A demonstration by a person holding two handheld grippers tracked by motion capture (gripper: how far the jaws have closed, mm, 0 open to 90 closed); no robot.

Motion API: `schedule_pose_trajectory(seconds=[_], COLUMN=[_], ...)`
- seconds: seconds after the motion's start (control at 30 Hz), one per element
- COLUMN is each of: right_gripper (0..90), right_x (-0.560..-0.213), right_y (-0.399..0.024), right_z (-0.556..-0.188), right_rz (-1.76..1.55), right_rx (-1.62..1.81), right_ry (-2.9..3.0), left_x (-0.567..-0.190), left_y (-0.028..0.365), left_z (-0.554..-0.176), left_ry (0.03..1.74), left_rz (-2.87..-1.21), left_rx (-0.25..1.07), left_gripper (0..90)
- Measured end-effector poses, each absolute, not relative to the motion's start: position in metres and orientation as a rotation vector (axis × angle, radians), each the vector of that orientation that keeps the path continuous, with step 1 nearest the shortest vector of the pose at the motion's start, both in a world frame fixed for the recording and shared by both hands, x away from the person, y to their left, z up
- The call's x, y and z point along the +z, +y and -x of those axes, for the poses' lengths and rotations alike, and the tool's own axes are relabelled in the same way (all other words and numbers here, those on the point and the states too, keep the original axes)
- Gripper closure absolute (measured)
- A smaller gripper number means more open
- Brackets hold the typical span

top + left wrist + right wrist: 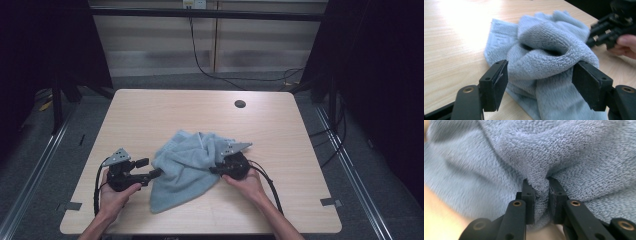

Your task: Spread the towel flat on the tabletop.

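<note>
The crumpled light blue terry-cloth towel (187,167) lies in a loose heap on the pale wooden surface (150,115), toward its near half, between the person's two hands. The right gripper (216,170) is clamped on a bunched fold at the towel's right edge; in the right gripper view the two black jaws press a thick ridge of the pile (540,192) between them. The left gripper (157,172) stands with its jaws wide apart at the towel's left edge, a rounded hump of cloth (544,62) between them but not yet pinched, though the right-hand jaw may brush it. The likeliest trouble, as I judge it, is that the right gripper holds several layers rather than one edge or corner, so a lift would raise a wad and the towel would not open out. The left gripper faces the same risk: closing on that hump would catch a fold, not a hem, and pulling the two apart could twist the cloth or drag it across the surface. A shallow bite on thick pile could also slip under tension. As it lies, the towel's long axis runs from the far right, near the right gripper, toward the near left, where it tapers to a pointed corner (156,207) aimed at the person's edge of the surface
</note>
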State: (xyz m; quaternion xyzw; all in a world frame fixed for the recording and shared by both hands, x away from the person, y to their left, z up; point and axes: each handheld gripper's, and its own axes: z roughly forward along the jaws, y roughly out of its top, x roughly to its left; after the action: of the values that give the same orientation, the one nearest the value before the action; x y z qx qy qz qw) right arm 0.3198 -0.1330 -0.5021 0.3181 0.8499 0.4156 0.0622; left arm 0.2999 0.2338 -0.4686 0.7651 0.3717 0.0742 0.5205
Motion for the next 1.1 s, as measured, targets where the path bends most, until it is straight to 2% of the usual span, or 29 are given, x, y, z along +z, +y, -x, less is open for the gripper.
schedule_pose_trajectory(seconds=[0.23, 0.37, 0.4, 0.43, 0.53, 0.57, 0.7, 0.73, 0.87, 0.9, 0.93, 0.97, 1.1], right_gripper=[78.6, 78.4, 78.4, 77.6, 75.7, 71.6, 67.0, 65.3, 63.0, 57.8, 57.8, 54.1, 52.1], right_x=[-0.499, -0.499, -0.499, -0.497, -0.497, -0.496, -0.492, -0.491, -0.492, -0.489, -0.489, -0.484, -0.47], right_y=[-0.144, -0.15, -0.152, -0.155, -0.158, -0.159, -0.162, -0.168, -0.179, -0.182, -0.182, -0.185, -0.195], right_z=[-0.275, -0.264, -0.261, -0.258, -0.258, -0.258, -0.259, -0.261, -0.264, -0.263, -0.263, -0.26, -0.259], right_rz=[-0.897, -0.898, -0.899, -0.895, -0.901, -0.913, -0.923, -0.951, -1.004, -1.025, -1.025, -1.031, -1.076], right_rx=[1.259, 1.274, 1.275, 1.271, 1.278, 1.285, 1.242, 1.208, 1.222, 1.224, 1.224, 1.238, 1.321], right_ry=[2.631, 2.635, 2.637, 2.636, 2.632, 2.63, 2.594, 2.573, 2.548, 2.536, 2.536, 2.518, 2.447], left_x=[-0.452, -0.452, -0.453, -0.454, -0.469, -0.482, -0.493, -0.497, -0.496, -0.495, -0.494, -0.492, -0.472], left_y=[0.228, 0.227, 0.228, 0.227, 0.213, 0.199, 0.184, 0.181, 0.177, 0.177, 0.176, 0.177, 0.183], left_z=[-0.299, -0.302, -0.304, -0.306, -0.311, -0.312, -0.31, -0.304, -0.291, -0.287, -0.283, -0.28, -0.277], left_ry=[0.824, 0.822, 0.824, 0.827, 0.819, 0.789, 0.77, 0.751, 0.712, 0.704, 0.703, 0.707, 0.661], left_rz=[-1.776, -1.743, -1.724, -1.73, -1.845, -1.937, -2.037, -2.051, -2.084, -2.093, -2.096, -2.1, -2.098], left_rx=[0.13, 0.09, 0.077, 0.074, 0.051, 0.01, -0.01, -0.051, -0.053, -0.06, -0.066, -0.074, -0.065], left_gripper=[31.4, 34.1, 35.8, 43.5, 45.7, 54.2, 59.7, 59.9, 59.9, 59.5, 59.5, 57.3, 52.6])
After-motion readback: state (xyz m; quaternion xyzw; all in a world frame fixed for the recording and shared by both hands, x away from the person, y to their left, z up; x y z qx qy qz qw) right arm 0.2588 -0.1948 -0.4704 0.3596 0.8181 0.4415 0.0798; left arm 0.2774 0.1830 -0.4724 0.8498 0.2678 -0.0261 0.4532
